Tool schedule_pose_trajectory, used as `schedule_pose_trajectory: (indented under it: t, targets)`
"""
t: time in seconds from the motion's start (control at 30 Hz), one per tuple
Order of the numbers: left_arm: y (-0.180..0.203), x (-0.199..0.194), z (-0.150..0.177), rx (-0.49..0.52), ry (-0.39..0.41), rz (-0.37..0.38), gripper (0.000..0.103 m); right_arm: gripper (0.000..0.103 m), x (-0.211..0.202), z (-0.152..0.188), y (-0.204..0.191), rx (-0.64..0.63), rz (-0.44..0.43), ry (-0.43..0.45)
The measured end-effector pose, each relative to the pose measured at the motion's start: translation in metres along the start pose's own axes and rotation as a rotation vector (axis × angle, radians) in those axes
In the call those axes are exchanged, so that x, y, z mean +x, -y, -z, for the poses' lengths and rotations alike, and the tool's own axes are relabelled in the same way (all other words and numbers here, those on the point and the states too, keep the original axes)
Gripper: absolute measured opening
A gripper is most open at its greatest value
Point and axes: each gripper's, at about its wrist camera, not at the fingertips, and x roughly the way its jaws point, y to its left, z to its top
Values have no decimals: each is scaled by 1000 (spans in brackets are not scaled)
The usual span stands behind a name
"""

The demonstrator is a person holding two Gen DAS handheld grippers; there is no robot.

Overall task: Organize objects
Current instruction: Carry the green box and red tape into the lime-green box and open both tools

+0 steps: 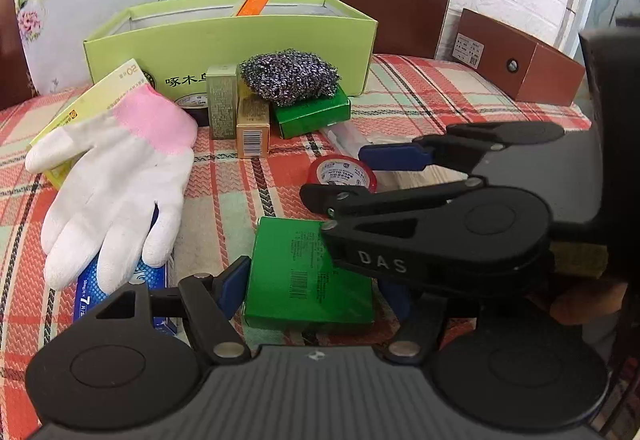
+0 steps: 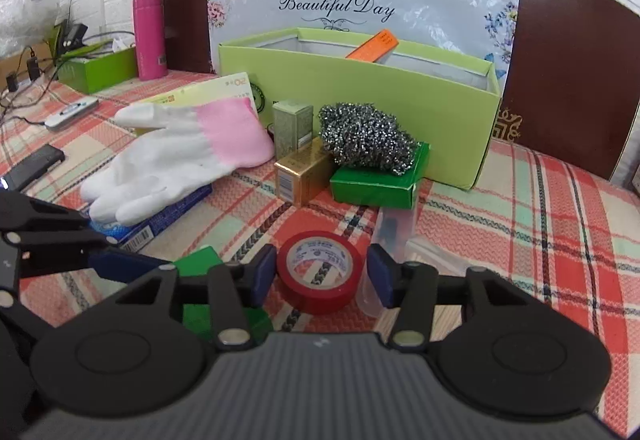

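A flat green box [image 1: 308,272] lies on the checked tablecloth between the open fingers of my left gripper [image 1: 314,290]; its corner also shows in the right wrist view [image 2: 198,262]. A red tape roll [image 2: 320,272] lies between the open fingers of my right gripper [image 2: 322,276], with small gaps on both sides. The tape also shows in the left wrist view [image 1: 342,175], where the right gripper [image 1: 348,175] reaches in from the right. A light green open box [image 2: 360,95] stands at the back with an orange item [image 2: 374,45] in it.
In front of the box lie a white and pink glove [image 2: 176,155] on a blue box [image 2: 168,217], gold boxes [image 2: 300,171], a steel scourer [image 2: 366,137] on a second green box [image 2: 376,185], and a clear case [image 2: 394,232]. A pink bottle [image 2: 150,33] stands far left.
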Motion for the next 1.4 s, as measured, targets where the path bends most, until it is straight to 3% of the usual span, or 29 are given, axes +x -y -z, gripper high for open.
schedule_pose_trajectory:
  t: [0.03, 0.2, 0.3, 0.53, 0.67, 0.97, 1.2, 1.4]
  targets:
    - [1, 0, 0, 12, 1, -11, 64, 48, 0, 0, -1, -6, 3, -4]
    - [-5, -11, -1, -21, -9, 25, 63, 46, -7, 0, -1, 12, -14, 3]
    - [-12, -27, -7, -49, 17, 62, 63, 46, -25, -3, 6, 52, -5, 56]
    - [-38, -67, -54, -108, 186, 90, 63, 46, -68, -39, 32, 115, 45, 237]
    - [-54, -73, -90, -128, 274, 51, 63, 46, -70, -60, 41, 115, 66, 288]
    - [-96, -57, -152, -204, 346, -29, 63, 46, -11, -107, 42, 96, 76, 281]
    - [-120, -17, -179, -230, 319, -50, 63, 46, 57, -134, 43, 105, 63, 205]
    - [-139, 20, -192, -285, 271, -58, 63, 46, 95, -147, 40, 63, 32, 219]
